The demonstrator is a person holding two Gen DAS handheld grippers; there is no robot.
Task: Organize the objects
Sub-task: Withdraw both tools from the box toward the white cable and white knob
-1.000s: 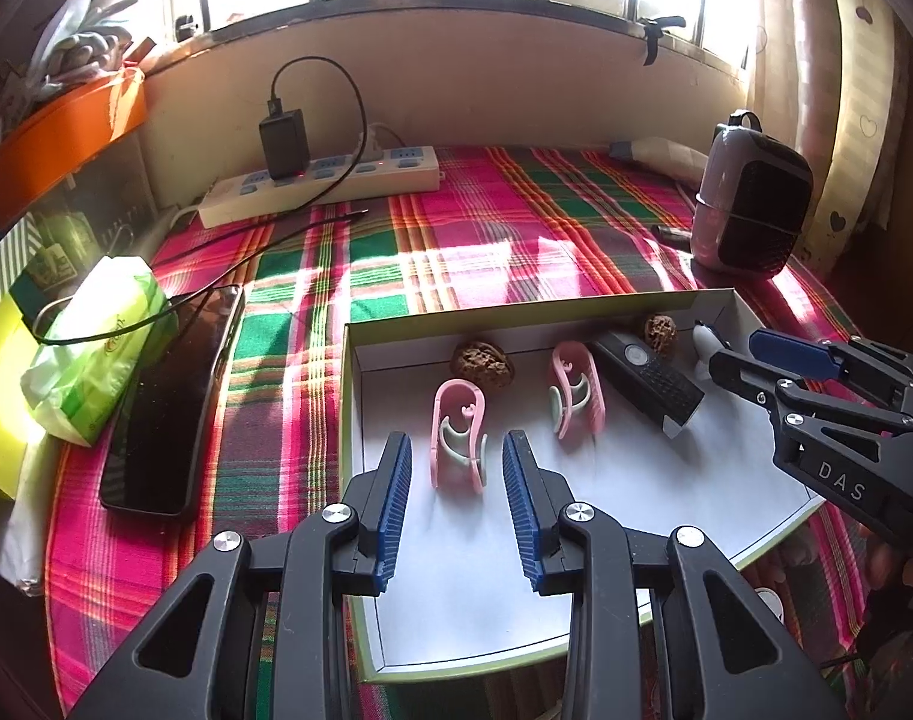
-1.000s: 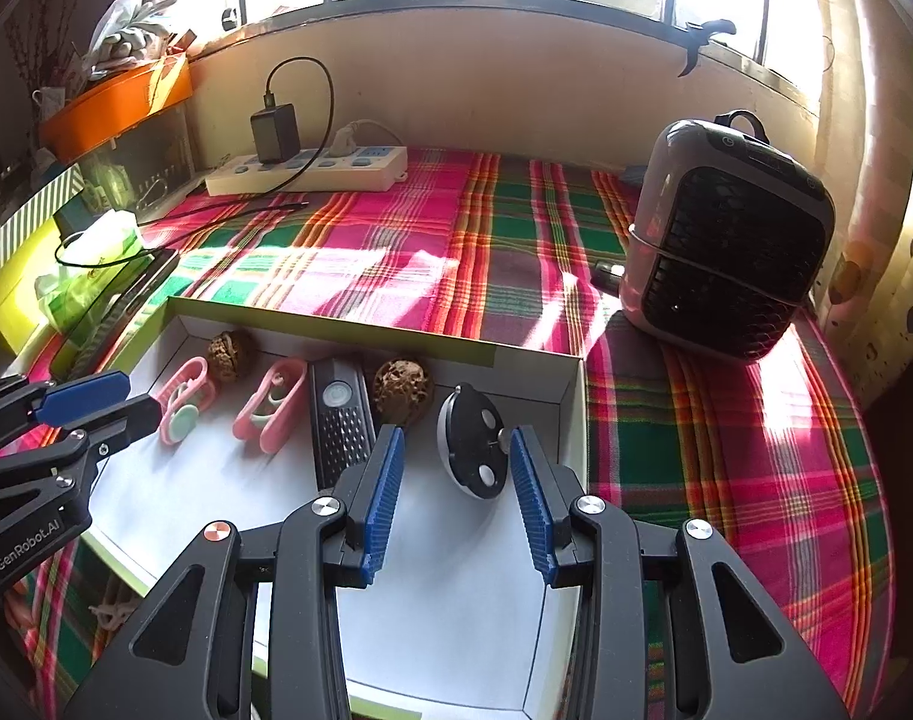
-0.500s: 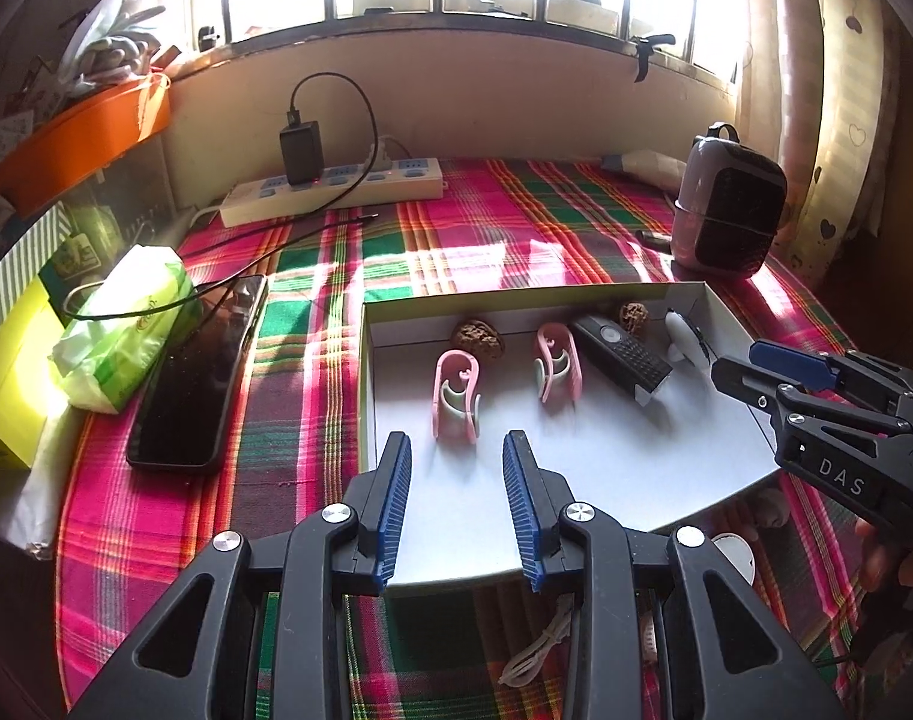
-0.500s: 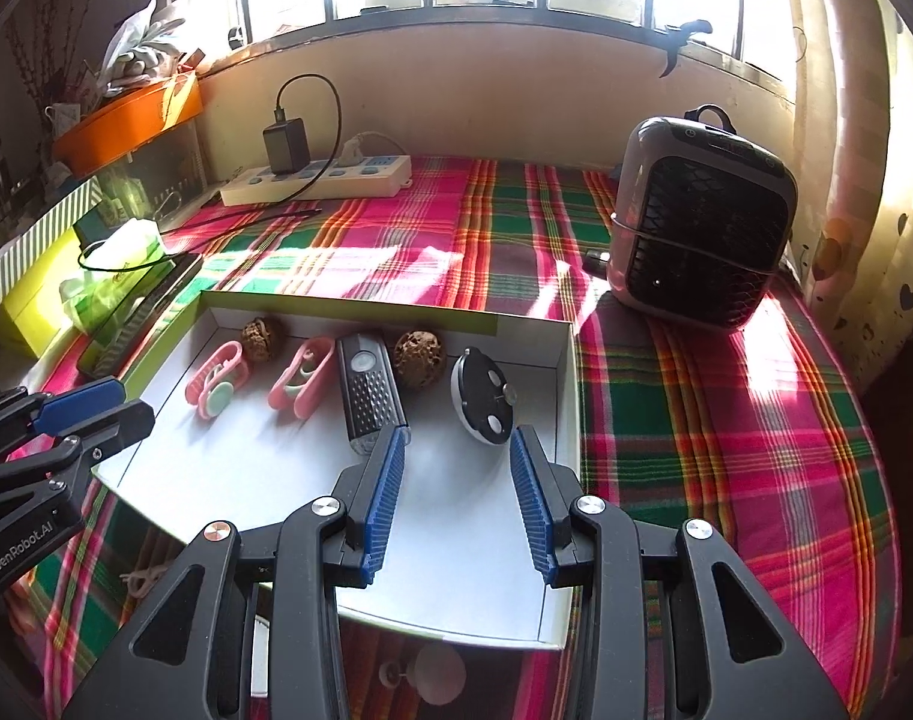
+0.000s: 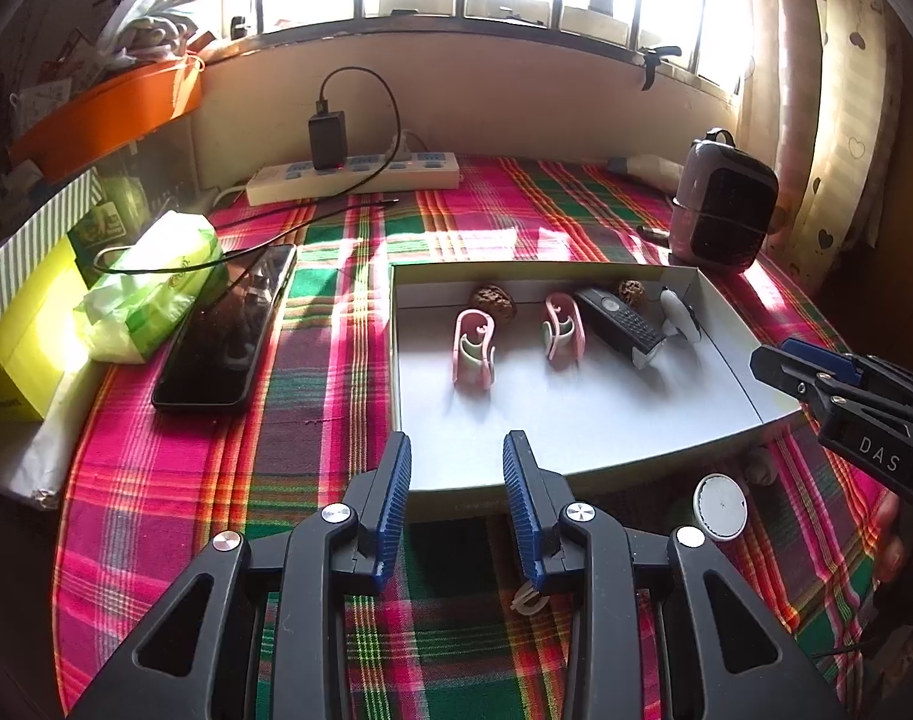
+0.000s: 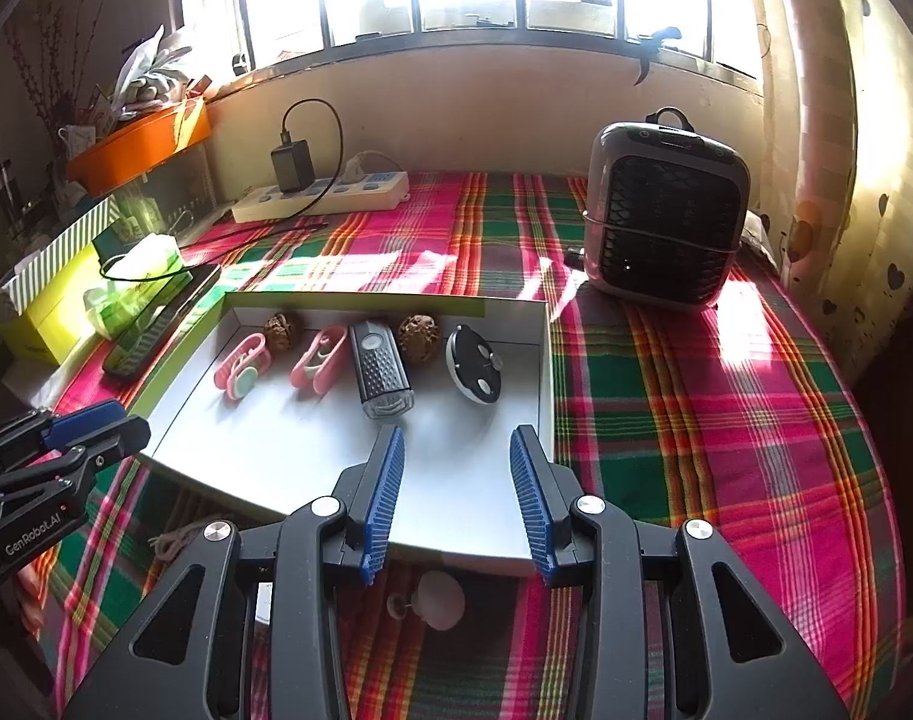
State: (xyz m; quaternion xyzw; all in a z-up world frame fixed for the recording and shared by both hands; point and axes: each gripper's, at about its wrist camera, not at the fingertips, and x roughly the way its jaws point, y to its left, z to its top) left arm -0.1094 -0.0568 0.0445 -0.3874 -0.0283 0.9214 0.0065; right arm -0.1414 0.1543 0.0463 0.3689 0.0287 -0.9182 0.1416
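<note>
Both tongs hang above the near edge of the worktop with nothing between their blue pads: the left tongs [image 5: 456, 498] stand apart and empty over the near rim of the white tray [image 5: 576, 456], and the right tongs [image 6: 456, 498] stand apart and empty over the tray's near right corner.

Inside the tray, six things sit in a row along the far wall. From left to right in the right wrist view they are a pink clip [image 6: 243, 363], a walnut [image 6: 282, 330] behind it, a second pink clip [image 6: 319, 357], a black remote [image 6: 379, 369], a second walnut [image 6: 419, 331] and a round black-and-white gadget [image 6: 473, 365] leaning near the right wall.

On the plaid cloth in front of the tray lie what look like loose pieces: a white round disc [image 5: 719, 507], a pale rounded knob [image 6: 439, 599] under the right tongs, and a small white hook [image 5: 528, 600], partly hidden by the left tongs.

The step in hand appears to be picking the next loose piece for the tray. Done well, the tongs would come down with the pads on opposite sides of the piece's narrowest width. The flat disc will likely need a low approach to catch its rim. The carry should clear the tray's near wall and end in the bare near half, well apart from the row.
</note>
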